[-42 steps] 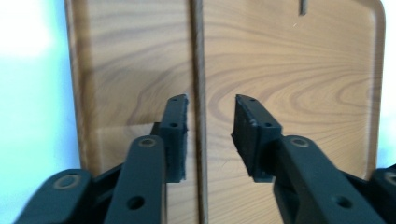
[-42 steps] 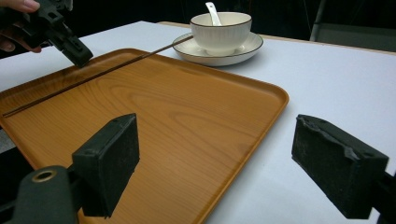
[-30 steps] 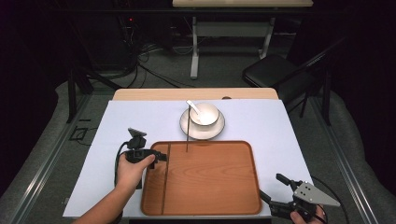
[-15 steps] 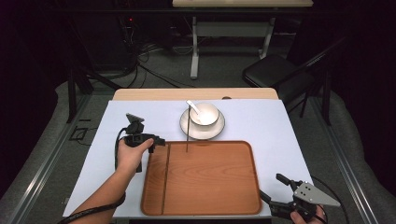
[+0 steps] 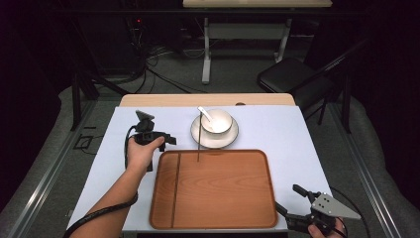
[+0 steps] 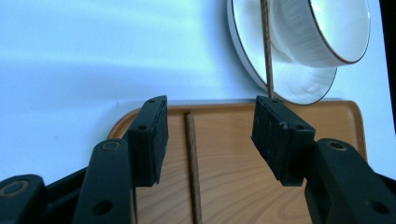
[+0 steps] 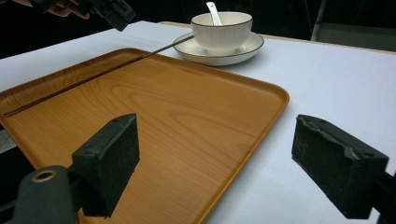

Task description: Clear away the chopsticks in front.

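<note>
- The left gripper (image 5: 171,140) hovers over the white table cover (image 5: 277,134), just off the far left corner of the wooden tray (image 5: 218,193). Its jaws stand wide, having just been opening, with nothing between them.
- In the left gripper view (image 6: 208,140) the same jaws frame the tray's far edge (image 6: 327,116). The lower part of that view is blocked by the gripper's black arms, so the near tray surface is hidden.
- One chopstick (image 5: 178,188) lies flat in the tray, parallel to its left rim. In the left gripper view its near end (image 6: 192,172) is cut off at the bottom edge.
- The second chopstick (image 5: 199,139) runs from inside the tray's far edge out across the saucer (image 5: 214,136), beside the bowl (image 5: 217,120). Whether its far end rests on the saucer's rim or against the bowl is hard to tell. In the left gripper view one jaw pad covers its near end (image 6: 266,51).
- A white spoon (image 5: 205,113) stands in the bowl; its scoop is hidden inside.
- The right gripper (image 5: 289,206) sits at the table's near right corner, off the tray, with the hand (image 5: 324,230) cut off by the bottom edge. Its jaws are spread wide and empty, as the right gripper view (image 7: 215,163) shows, with the tray's corner (image 7: 275,100) between them farther off.
- In the right gripper view the left gripper (image 7: 109,11) is cropped at the top left.
</note>
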### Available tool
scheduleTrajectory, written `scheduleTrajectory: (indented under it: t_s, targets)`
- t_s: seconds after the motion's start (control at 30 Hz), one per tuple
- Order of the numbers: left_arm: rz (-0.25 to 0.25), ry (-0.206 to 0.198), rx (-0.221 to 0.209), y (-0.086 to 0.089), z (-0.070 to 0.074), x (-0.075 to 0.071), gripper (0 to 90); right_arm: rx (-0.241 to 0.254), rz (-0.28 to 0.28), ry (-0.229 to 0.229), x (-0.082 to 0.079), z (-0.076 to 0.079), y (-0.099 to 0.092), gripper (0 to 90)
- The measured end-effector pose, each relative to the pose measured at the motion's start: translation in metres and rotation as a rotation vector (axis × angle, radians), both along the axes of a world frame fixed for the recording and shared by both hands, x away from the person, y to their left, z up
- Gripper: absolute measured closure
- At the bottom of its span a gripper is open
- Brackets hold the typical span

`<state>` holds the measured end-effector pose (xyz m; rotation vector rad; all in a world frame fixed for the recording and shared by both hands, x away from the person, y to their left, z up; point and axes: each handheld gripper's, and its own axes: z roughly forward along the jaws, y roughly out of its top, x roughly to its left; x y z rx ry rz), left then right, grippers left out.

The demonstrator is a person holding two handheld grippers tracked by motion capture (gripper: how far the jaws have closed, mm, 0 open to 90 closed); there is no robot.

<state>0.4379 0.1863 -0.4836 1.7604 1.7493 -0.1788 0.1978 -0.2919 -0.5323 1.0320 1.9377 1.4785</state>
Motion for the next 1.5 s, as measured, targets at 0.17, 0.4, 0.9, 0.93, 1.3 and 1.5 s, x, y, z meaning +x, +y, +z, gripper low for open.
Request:
scheduleTrajectory:
  t_s: [0.17, 0.4, 0.9, 0.93, 1.3, 1.5]
  targets:
    - [-0.007, 0.010, 0.012, -0.008, 0.003, 0.011, 47.4, 0.000, 0.001, 0.001, 0.000, 0.000, 0.000, 14.6]
    - [-0.007, 0.006, 0.011, -0.024, 0.009, 0.026, 51.2, 0.001, 0.001, 0.001, 0.000, 0.000, 0.000, 14.6]
    - [-0.040, -0.014, 0.066, -0.063, -0.003, 0.050, 68.9, 0.008, 0.001, 0.002, 0.000, 0.000, -0.001, 14.6]
    - [-0.049, -0.013, 0.073, -0.066, -0.004, 0.051, 69.9, 0.008, 0.001, 0.003, 0.000, 0.000, -0.001, 14.6]
    - [-0.076, -0.013, 0.097, -0.092, -0.012, 0.059, 75.7, 0.006, 0.003, -0.001, -0.001, 0.000, -0.002, 14.6]
    - [-0.090, -0.004, 0.125, -0.101, -0.016, 0.061, 77.8, 0.006, 0.003, -0.003, -0.001, 0.000, -0.002, 14.6]
